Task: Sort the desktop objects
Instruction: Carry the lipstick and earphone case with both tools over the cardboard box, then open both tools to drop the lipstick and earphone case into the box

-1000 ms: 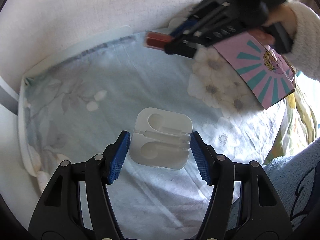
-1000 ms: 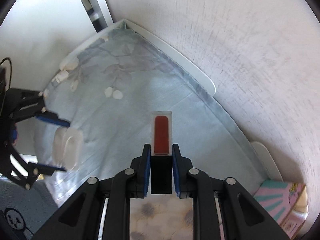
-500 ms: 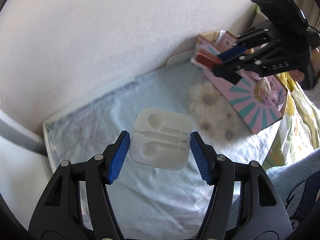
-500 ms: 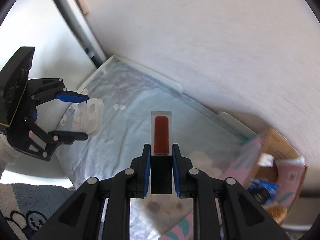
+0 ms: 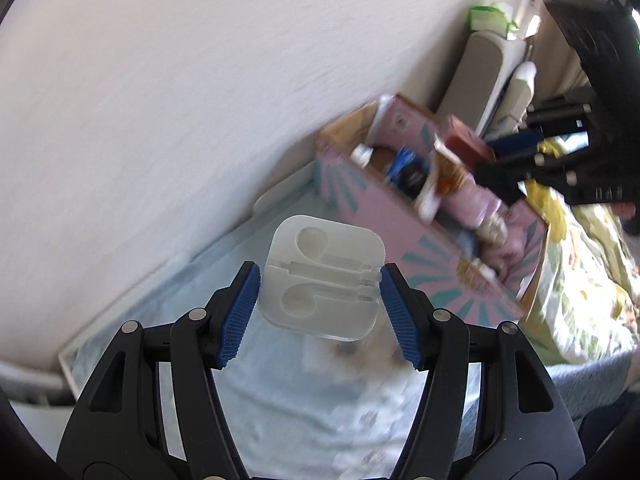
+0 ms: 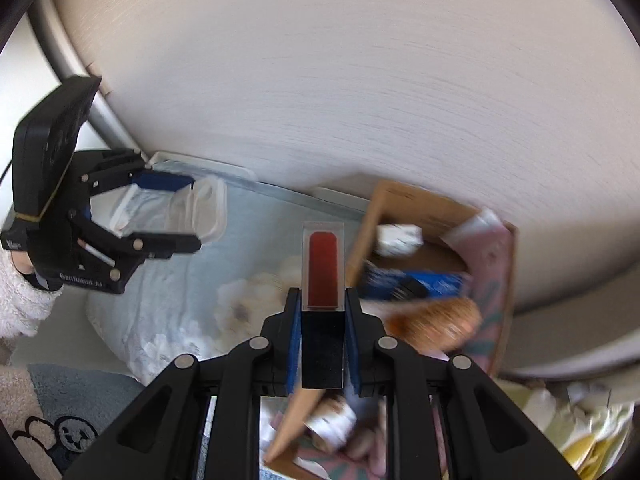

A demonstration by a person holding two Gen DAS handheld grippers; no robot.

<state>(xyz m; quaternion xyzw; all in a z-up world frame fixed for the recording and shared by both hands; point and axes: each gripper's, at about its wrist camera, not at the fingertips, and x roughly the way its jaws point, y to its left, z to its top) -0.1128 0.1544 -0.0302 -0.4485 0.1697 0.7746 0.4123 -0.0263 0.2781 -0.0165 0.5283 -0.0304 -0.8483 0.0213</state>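
a pale wall (image 5: 168, 92) is filling most of both views, and below it a light blue flowered cloth (image 5: 280, 420) is lying spread over the surface, its far edge running along a white rim (image 5: 120, 320) at the foot of the wall. a grey fluffy blanket (image 6: 76, 404) with a cartoon bear on it is showing at the lower left of the right wrist view. a pink box (image 5: 436, 252) with teal rays is sitting on the cloth close to the wall, its top open and its inside crowded with small things, among them a dark blue packet (image 6: 416, 284) and a blurred orange-brown item (image 6: 436, 320). the left gripper (image 5: 320, 304) is grasping a clear plastic earphone case (image 5: 322, 278) by its two side edges, the blue pads pressing on it, and the case is hanging in the air above the cloth, beside the box. the right gripper (image 6: 320, 312) is clenching a lipstick (image 6: 323, 276) by its black base, the clear cap with the red stick inside pointing forward, and it is hovering over the near edge of the open box. a hand in a white fuzzy sleeve (image 6: 18, 304) is showing behind the left gripper in the right wrist view. much of the box's contents is too blurred to tell apart.
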